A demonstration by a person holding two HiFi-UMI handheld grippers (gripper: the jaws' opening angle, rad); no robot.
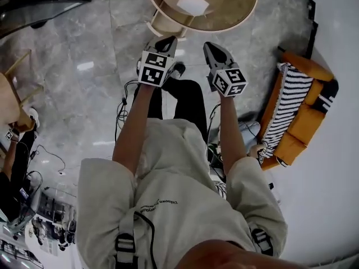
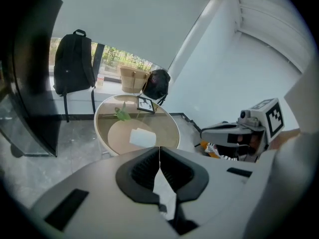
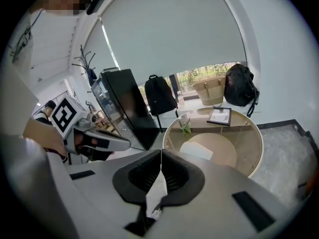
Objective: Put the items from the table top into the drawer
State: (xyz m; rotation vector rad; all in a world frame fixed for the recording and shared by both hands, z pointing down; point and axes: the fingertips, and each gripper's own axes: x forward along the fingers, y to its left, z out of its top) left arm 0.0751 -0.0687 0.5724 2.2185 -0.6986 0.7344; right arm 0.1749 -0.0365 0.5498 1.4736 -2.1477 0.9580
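A round glass-topped table (image 1: 247, 10) stands ahead of me on the stone floor. On it lie a white flat item (image 1: 192, 3), a small framed picture (image 2: 146, 104) and a green sprig (image 2: 121, 114). My left gripper (image 1: 168, 40) and right gripper (image 1: 211, 47) hang side by side in the air, short of the table's near rim and touching nothing. In the left gripper view the jaws (image 2: 159, 153) meet with nothing between them. The right gripper's jaws (image 3: 161, 156) are likewise shut and empty. Each gripper view shows the other gripper beside it. I cannot pick out a drawer.
An orange sofa (image 1: 297, 116) with a striped throw stands to the right. Cables (image 1: 120, 111) trail on the floor at left. Beyond the table a backpack (image 2: 74, 63), a woven basket (image 2: 133, 78) and a black bag (image 2: 157, 83) line the window sill. A dark cabinet (image 3: 124, 103) stands left.
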